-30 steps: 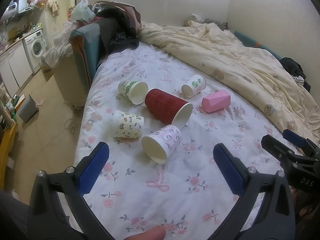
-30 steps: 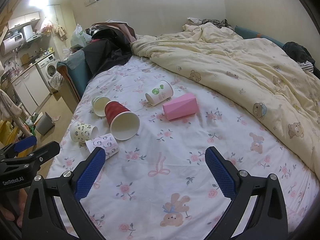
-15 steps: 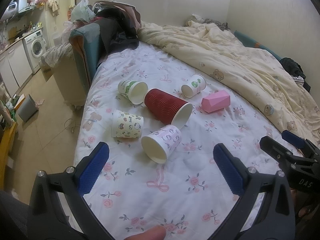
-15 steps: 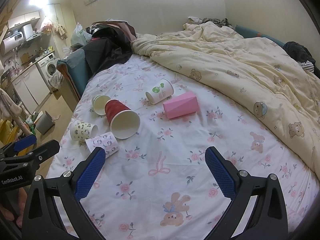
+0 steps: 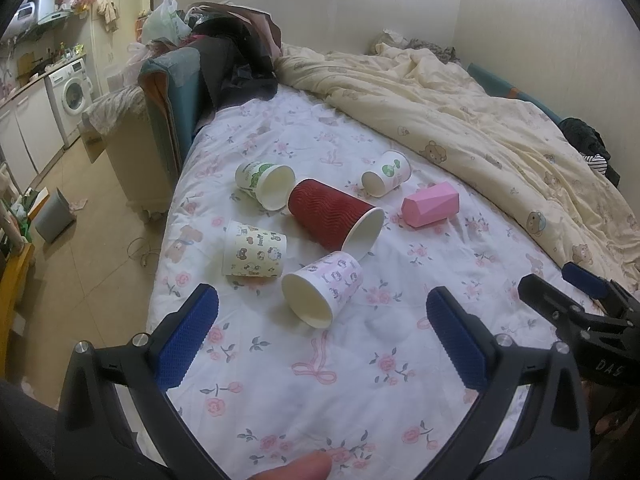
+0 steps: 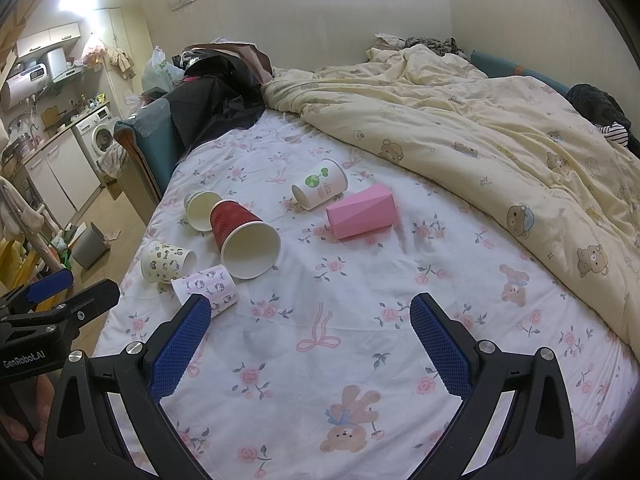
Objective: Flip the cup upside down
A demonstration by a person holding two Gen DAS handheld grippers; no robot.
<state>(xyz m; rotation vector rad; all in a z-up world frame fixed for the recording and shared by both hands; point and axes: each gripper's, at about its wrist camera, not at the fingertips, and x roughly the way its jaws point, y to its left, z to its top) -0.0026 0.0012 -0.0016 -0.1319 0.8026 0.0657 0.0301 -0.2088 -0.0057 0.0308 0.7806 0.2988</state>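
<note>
Several paper cups lie on their sides on the floral bed sheet [image 5: 320, 360]. A white cup with a purple print [image 5: 324, 292] lies nearest, mouth toward me. Behind it lie a large red ribbed cup [image 5: 334, 216], a cream cartoon-print cup [image 5: 254, 249], a green-print cup [image 5: 264, 183], a small white cup with a green logo [image 5: 386, 178] and a faceted pink cup [image 5: 430, 204]. My left gripper [image 5: 320, 336] is open and empty, just short of the purple-print cup. My right gripper [image 6: 310, 344] is open and empty, right of the purple-print cup [image 6: 208, 288].
A cream bear-print duvet [image 6: 480, 140] covers the bed's right and far side. Dark clothes [image 5: 236, 68] are piled on a teal headboard at the back left. The bed's left edge drops to a tiled floor with a grey bin [image 5: 52, 216].
Both views have shifted only slightly; the right gripper has edged a little forward and left. The cups have not moved.
</note>
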